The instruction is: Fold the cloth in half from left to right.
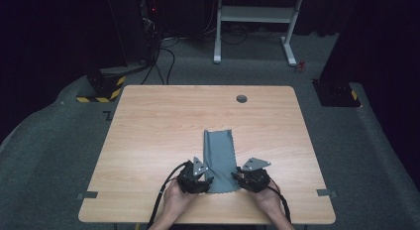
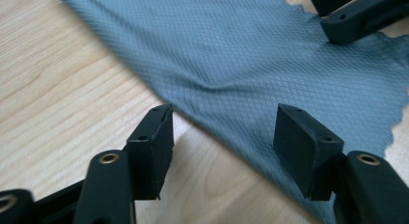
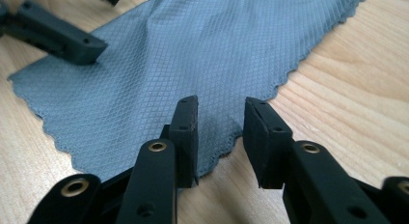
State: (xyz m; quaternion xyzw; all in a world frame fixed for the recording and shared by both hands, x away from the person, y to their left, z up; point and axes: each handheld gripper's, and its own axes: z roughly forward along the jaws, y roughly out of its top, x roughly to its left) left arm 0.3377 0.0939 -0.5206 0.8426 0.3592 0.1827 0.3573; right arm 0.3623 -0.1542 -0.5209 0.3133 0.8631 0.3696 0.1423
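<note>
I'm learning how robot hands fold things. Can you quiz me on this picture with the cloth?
1. True or false: the grey cloth lies on the wooden table.
2. Which gripper has its jaws wider apart, the left gripper or the right gripper?
3. What shape is the edge of the cloth: A straight, B wavy, C fringed?

Key: 1 true. 2 the left gripper. 3 B, wavy.
</note>
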